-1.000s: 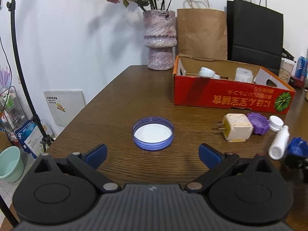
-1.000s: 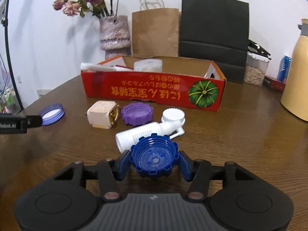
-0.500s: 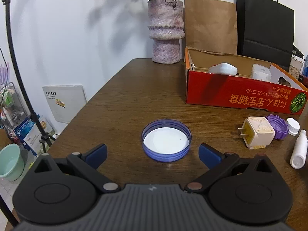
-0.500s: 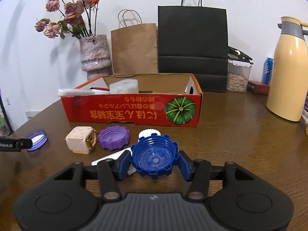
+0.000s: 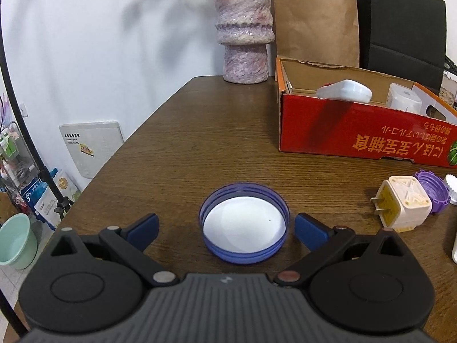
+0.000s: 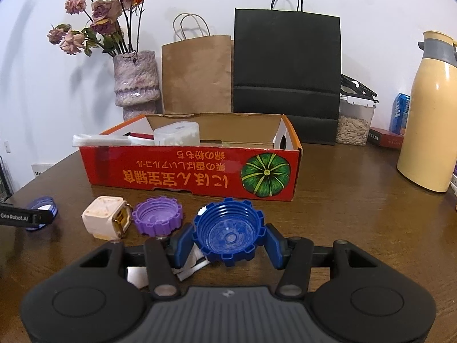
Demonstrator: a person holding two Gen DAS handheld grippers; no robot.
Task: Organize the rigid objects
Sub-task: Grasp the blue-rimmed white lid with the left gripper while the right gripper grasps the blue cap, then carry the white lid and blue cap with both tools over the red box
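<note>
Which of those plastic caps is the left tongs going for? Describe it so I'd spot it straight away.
Start at the red cardboard box on the wooden table, then look toward the table's left edge. There a blue-rimmed lid lies alone, open side up, between the fingers of the open left tongs. Unlike the ridged purple cap by the cream plug, it is wide, shallow and white inside.

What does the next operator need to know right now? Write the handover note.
Right gripper: shut on the dark blue cap, lifted in front of the red box.
Left gripper: open, straddling the blue lid on the table, not gripping.
Done: several white items are already in the box.
Left: box the cap and lid, then the plug adapter, purple cap and the white bottle under the right gripper.
</note>
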